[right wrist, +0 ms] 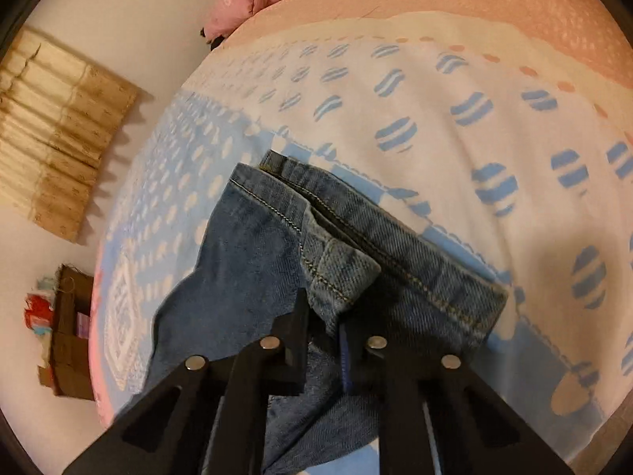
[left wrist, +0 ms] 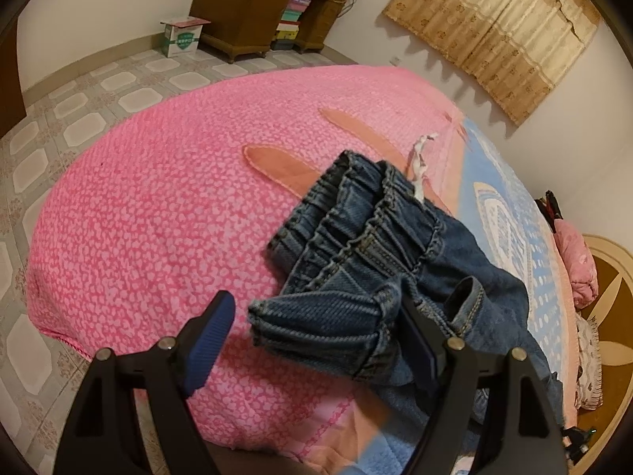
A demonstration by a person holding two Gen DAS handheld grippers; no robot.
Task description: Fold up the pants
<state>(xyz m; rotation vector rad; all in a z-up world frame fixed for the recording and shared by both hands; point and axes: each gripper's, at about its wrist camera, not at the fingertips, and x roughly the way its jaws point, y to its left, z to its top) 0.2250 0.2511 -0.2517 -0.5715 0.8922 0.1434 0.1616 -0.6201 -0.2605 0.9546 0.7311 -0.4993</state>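
Dark blue denim pants (left wrist: pixel 368 245) lie bunched on the pink bedspread (left wrist: pixel 158 198), elastic waistband up and a cuffed leg end nearest me. My left gripper (left wrist: pixel 316 340) is open; the leg cuff (left wrist: pixel 316 324) lies between its fingers, with the right finger against the denim. In the right wrist view the pants (right wrist: pixel 257 261) lie on the blue and white patterned cover (right wrist: pixel 455 138). My right gripper (right wrist: pixel 328 316) is shut on a fold of denim (right wrist: pixel 340 273) at the seam.
A white drawstring (left wrist: pixel 419 158) trails from the waistband. A pink pillow (left wrist: pixel 577 265) lies by the headboard. A wooden desk (left wrist: pixel 257 8) and a cardboard box (left wrist: pixel 182 35) stand on the tiled floor beyond the bed. A curtain (left wrist: pixel 494 27) hangs on the wall.
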